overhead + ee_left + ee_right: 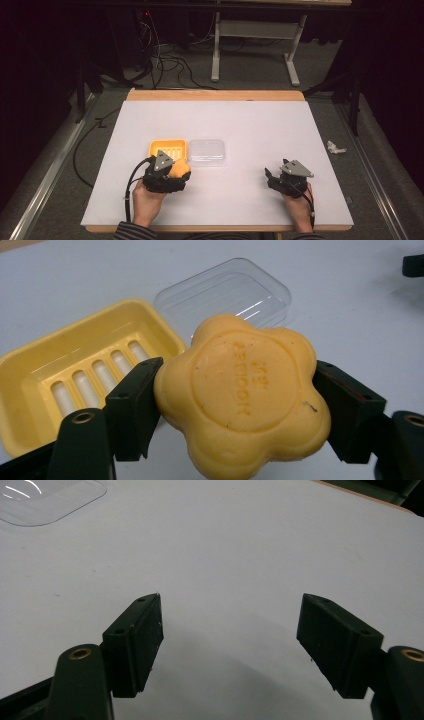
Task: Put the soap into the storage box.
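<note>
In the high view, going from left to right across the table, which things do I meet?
Yellow soap dish and, just in front of it, the left gripper holding the orange soap → clear lid → right gripper.

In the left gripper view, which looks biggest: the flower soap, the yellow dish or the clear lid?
1. Flower soap, though nearness to the camera enlarges it.
2. Yellow dish.
3. Clear lid.
</note>
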`<state>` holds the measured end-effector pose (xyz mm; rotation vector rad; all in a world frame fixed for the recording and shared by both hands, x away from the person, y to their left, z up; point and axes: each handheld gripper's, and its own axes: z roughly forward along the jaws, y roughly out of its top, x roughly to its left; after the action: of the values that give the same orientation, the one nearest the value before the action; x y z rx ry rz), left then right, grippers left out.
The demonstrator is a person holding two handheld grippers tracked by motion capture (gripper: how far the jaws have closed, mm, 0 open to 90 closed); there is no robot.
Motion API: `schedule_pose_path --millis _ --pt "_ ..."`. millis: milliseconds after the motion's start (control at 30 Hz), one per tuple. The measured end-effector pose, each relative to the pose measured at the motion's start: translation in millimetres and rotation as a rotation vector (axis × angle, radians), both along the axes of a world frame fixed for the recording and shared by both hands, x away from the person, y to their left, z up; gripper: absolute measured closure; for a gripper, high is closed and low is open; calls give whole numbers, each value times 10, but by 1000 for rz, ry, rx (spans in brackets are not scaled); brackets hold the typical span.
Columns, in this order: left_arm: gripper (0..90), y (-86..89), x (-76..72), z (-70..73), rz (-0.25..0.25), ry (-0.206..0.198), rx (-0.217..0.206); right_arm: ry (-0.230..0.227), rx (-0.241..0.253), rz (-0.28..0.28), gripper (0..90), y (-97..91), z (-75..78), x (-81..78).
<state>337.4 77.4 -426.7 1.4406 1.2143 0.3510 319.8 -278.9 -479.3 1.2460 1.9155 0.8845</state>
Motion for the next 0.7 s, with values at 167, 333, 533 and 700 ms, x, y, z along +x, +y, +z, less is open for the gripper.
schedule_pose_path --millis 167,333,533,700 --pt "274 19 28 6 8 0 -6 2 -3 3 271 0 0 1" --pt "274 43 82 17 13 -1 -1 1 -1 0 271 0 1 0" --pt "274 68 126 36 25 1 -17 1 -3 2 271 -1 0 0" --pt "274 78 166 28 35 4 -21 -2 0 1 270 -3 1 -1"
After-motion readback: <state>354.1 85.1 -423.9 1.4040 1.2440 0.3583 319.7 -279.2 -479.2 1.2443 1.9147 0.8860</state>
